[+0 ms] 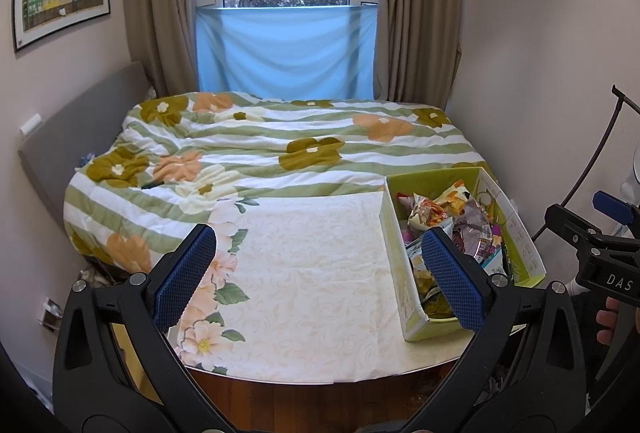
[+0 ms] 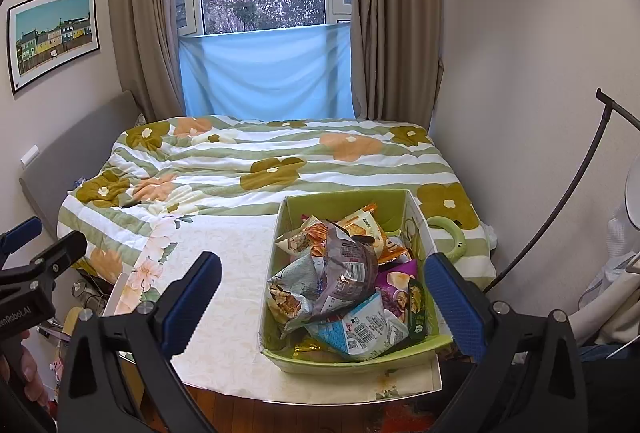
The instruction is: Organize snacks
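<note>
Bedroom walls, curtains and a window close off the far side; nearer, a bed (image 2: 248,161) under a flowered quilt fills the middle ground, and a cloth-covered table (image 1: 312,273) sits up against it, closest to both tools.

On the table's right part stands a green box (image 2: 420,229), open at the top. Its long axis runs away from the grippers toward the bed, with a short wall facing them. Packets (image 2: 344,281) are heaped loosely inside, crumpled and overlapping, none sorted from another; a grey-purple one lies on top. None shows on the cloth outside the box. That fits either a box waiting to be emptied and sorted, or one just filled.

The right gripper (image 2: 324,297) is held wide open and holds nothing. The box lies straight ahead of it and slightly below, its near wall between the fingers' line of sight, so this hand is the nearer one. A reach along its own axis would meet the heap.

The left gripper (image 1: 320,273) is also wide and empty. It faces bare cloth; the box stands off to its right, its long left wall (image 1: 396,253) just inside the right finger (image 1: 452,277). To reach the packets it would have to swing right across that wall.
</note>
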